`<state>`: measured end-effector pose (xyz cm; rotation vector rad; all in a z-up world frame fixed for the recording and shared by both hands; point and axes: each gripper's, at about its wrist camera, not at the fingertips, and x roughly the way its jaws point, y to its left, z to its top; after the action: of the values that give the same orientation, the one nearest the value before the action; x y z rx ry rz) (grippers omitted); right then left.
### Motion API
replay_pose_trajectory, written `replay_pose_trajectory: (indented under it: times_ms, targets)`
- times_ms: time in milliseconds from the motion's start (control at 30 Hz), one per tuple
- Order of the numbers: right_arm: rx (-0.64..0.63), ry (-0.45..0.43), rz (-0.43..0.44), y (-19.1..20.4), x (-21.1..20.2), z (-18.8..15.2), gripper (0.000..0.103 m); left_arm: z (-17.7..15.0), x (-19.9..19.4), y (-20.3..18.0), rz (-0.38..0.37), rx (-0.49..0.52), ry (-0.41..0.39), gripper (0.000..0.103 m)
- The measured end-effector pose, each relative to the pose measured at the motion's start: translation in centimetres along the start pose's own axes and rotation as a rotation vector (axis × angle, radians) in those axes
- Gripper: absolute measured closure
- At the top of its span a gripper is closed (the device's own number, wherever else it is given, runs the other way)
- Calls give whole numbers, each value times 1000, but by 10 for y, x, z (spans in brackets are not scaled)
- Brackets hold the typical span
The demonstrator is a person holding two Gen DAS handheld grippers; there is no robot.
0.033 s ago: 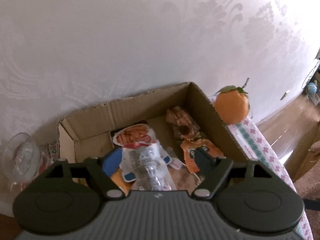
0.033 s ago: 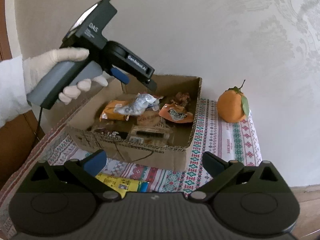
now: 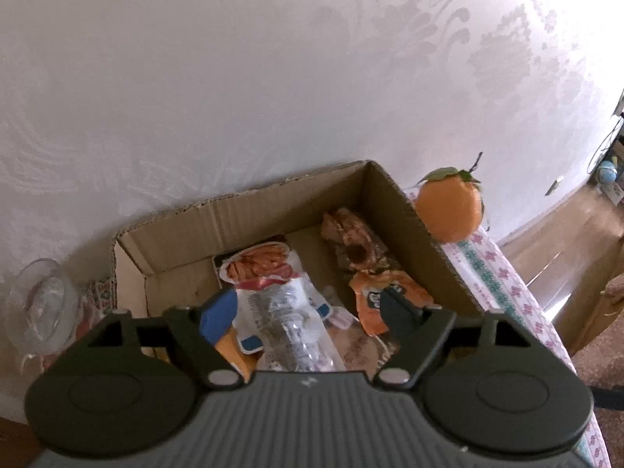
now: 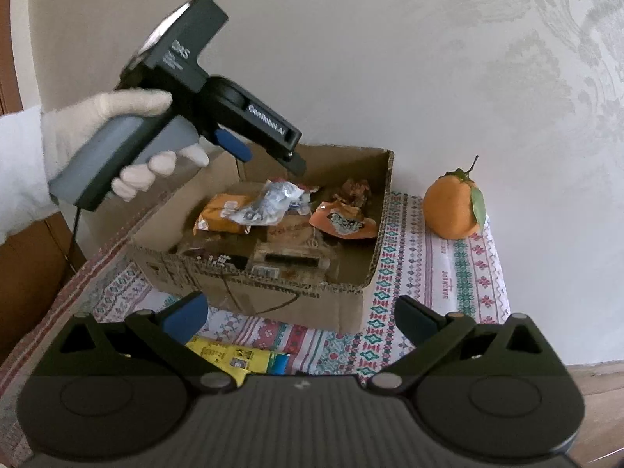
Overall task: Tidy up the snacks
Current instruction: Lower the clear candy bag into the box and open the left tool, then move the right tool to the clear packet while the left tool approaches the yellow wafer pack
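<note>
One open cardboard box [image 4: 273,296] stands on the patterned bench cloth [image 4: 425,273] against the wall, holding a crinkly silver packet [image 3: 288,312], two orange packets and some brown ones. The left claw [image 3: 308,308] hangs released above the silver packet, touching nothing. The right claw [image 4: 300,316] is released too, over one flat yellow packet [image 4: 230,355] before the box; one round orange [image 4: 452,206] sits apart.

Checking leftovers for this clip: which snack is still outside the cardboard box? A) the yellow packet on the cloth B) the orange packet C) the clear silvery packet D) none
A: the yellow packet lies on the patterned tablecloth in front of the cardboard box, just beyond the right hand-held gripper.
</note>
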<state>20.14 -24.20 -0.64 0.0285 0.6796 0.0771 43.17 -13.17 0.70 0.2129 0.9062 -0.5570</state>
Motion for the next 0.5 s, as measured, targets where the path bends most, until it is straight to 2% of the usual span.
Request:
replay_pose_trajectory:
  times_ms: [233, 500]
  targets:
    - [-13, 18, -27, 4, 2, -6, 0, -22, -32, -20, 44, 45, -43, 18]
    - [-33, 46, -25, 15, 7, -6, 0, -60, -60, -28, 94, 33, -60, 17]
